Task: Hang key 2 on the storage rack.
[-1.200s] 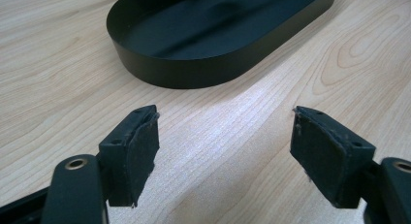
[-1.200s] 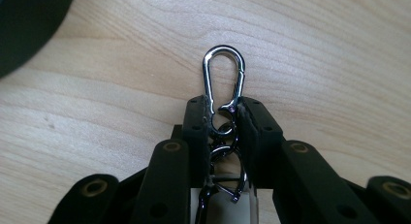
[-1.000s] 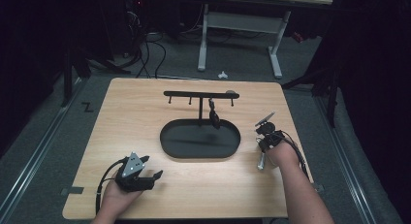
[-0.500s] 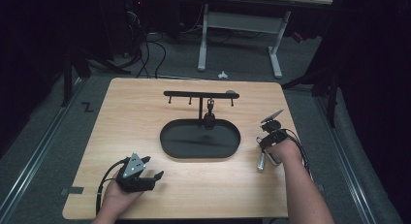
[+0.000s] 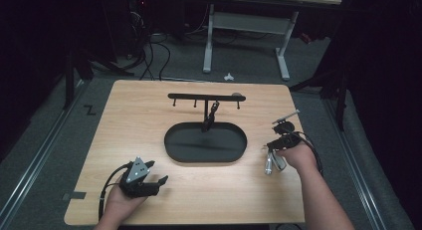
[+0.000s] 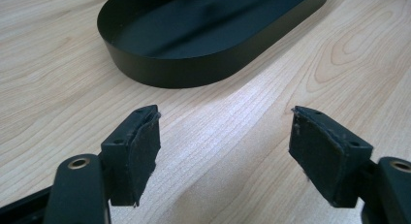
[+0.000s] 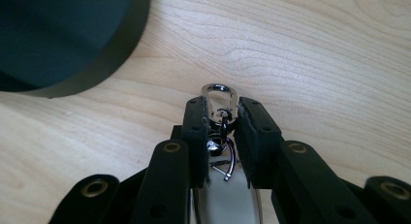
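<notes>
Right gripper (image 7: 221, 118) clamped on a silver keyring clip (image 7: 219, 94) (just beside the black tray (image 7: 97, 69)); left gripper (image 6: 225, 136) agape, empty.

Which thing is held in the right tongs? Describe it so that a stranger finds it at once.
Start at the black oval tray mid-table, below the hook rack. At its right, the right tongs pinch a keychain. It is the one shiny silver piece, its oval clasp poking out.

Black oval tray (image 5: 174, 145) under a hook rack (image 5: 206, 96) on the wooden table (image 5: 129, 115).
</notes>
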`<action>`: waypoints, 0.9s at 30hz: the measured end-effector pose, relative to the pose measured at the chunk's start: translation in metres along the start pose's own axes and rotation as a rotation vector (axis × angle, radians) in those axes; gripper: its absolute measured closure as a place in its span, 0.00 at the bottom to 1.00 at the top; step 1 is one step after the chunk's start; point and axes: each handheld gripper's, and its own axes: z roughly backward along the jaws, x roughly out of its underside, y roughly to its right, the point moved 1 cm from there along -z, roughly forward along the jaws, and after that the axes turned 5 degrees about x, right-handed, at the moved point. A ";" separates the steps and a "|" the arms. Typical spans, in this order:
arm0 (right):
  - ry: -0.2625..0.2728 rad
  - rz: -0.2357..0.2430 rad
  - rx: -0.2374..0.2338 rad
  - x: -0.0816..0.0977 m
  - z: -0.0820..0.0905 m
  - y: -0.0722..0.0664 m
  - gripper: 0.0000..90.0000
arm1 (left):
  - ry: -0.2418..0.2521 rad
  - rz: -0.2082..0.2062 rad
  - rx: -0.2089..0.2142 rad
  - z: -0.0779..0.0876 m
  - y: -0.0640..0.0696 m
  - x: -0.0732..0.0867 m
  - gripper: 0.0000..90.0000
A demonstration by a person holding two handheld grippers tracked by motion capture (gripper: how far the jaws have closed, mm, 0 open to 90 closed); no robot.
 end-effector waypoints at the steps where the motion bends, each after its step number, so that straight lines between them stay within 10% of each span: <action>1: 0.003 -0.002 -0.005 0.002 0.003 0.000 0.83 | -0.001 -0.003 -0.001 0.000 0.001 0.000 0.30; 11: 0.077 0.027 0.008 0.005 0.038 -0.002 1.00 | -0.009 -0.014 0.005 -0.004 0.002 -0.002 0.30; 21: 0.024 0.037 0.018 0.006 0.021 -0.009 1.00 | -0.013 -0.021 0.007 -0.005 0.002 -0.002 0.30; 27: -0.022 -0.046 0.023 0.003 -0.016 -0.014 0.67 | -0.015 -0.022 0.005 -0.003 0.002 -0.002 0.30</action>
